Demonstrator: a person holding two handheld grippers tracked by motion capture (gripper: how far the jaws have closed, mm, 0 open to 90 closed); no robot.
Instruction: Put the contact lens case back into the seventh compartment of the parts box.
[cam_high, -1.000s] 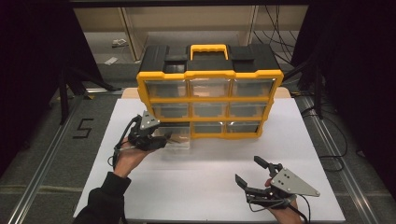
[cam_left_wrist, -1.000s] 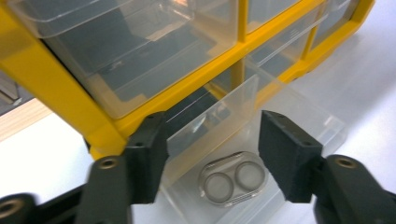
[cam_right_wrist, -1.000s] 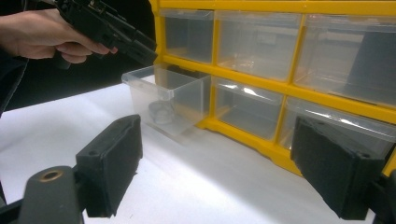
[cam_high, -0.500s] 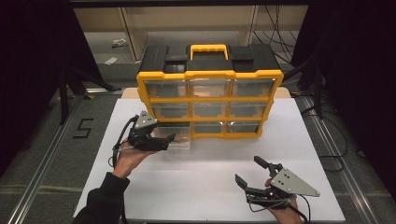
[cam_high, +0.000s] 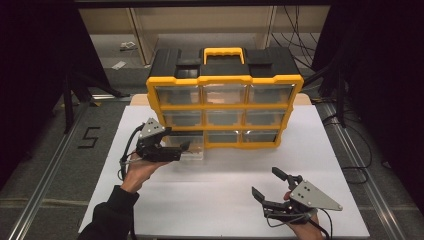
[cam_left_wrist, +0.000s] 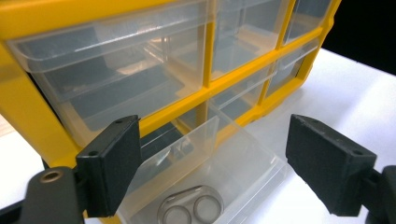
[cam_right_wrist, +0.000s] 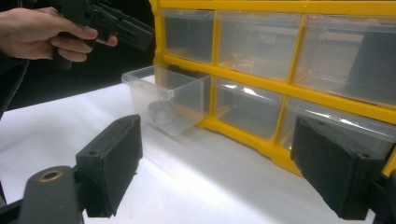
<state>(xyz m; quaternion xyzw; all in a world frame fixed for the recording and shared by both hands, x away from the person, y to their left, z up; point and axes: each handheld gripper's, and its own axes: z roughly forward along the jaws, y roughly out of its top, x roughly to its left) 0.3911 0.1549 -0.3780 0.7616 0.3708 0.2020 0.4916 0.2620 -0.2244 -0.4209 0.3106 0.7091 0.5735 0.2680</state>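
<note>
Drawer (cam_high: 189, 148) is jutting from the organizer (cam_high: 225, 111); left gripper (cam_high: 182, 150), jaws just widened, is hovering empty; right gripper (cam_high: 267, 185) is gaping empty over bare table (cam_high: 210, 200).

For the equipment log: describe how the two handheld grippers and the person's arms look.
Both grippers are black, pistol-style tools, each with two blocky black jaws. The left gripper and right gripper each carry a grey three-cornered plate on top. A black cable trails from each. Close up, the jaw pads are matte, with small screw holes and a brass-coloured rivet at the base. The left arm wears a black sleeve.
</note>
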